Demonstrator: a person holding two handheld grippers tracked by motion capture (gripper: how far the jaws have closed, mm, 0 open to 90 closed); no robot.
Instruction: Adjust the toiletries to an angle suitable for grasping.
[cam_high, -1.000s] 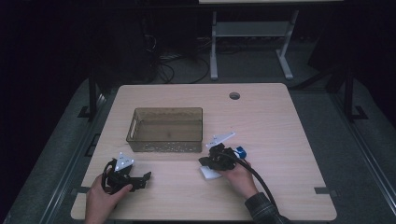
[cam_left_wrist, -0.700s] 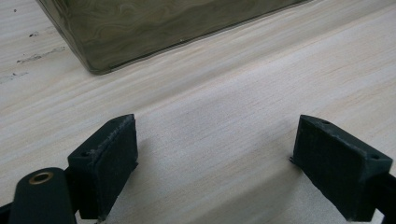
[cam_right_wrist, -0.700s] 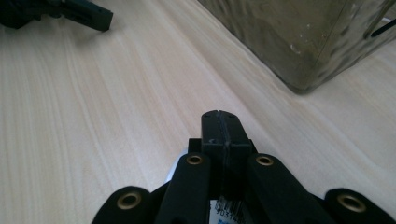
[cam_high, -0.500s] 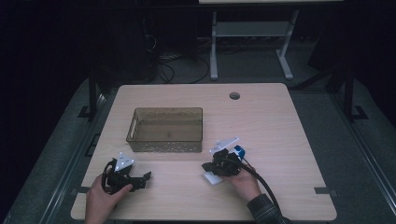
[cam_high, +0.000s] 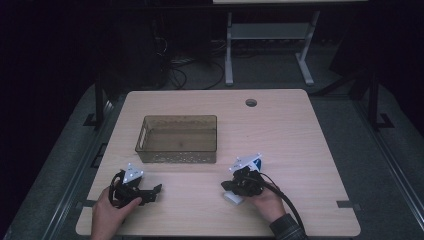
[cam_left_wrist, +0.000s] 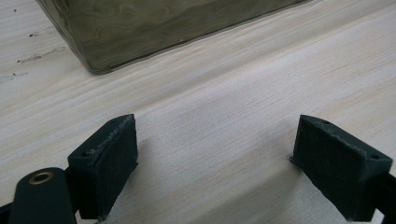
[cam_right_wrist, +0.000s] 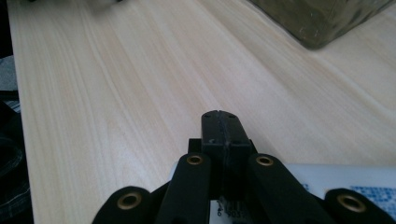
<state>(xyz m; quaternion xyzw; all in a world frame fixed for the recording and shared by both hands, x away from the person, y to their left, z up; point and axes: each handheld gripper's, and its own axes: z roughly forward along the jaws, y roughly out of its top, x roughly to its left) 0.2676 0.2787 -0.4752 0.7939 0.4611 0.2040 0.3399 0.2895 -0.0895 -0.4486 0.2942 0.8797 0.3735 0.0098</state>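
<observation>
The flat white box with blue print (cam_high: 234, 198) lay on the pale wooden worktop (cam_high: 300, 150) close to its near edge, right of the middle, under the right gripper (cam_high: 231, 185). In the high view a pale corner of it stuck out below the gripper's black body. The right gripper view showed more: a white face with a blue printed patch (cam_right_wrist: 369, 186) beneath the linkage, while the right gripper's (cam_right_wrist: 223, 126) two black jaws stood pressed together out in front of it, with nothing caught between them. Whether the gripper's body actually touched the box could not be told. The person's right hand (cam_high: 267, 202) held that gripper from the near edge, its cable trailing back along the sleeve.

Well apart, toward the near left corner, the left hand (cam_high: 107, 215) held the left gripper (cam_high: 156, 191) low over the wood. From above, its jaws were too small to judge; the left gripper view showed the left gripper (cam_left_wrist: 215, 163) released, the jaws wide apart with bare wood between them.

Beyond both, left of the worktop's centre, stood the translucent brown rectangular plastic bin (cam_high: 150, 150). The high view showed its inside, while the left gripper view caught one lower corner (cam_left_wrist: 140, 32) and the right gripper view a blurred corner (cam_right_wrist: 322, 23). A round cable hole (cam_high: 251, 102) sat near the far edge.
</observation>
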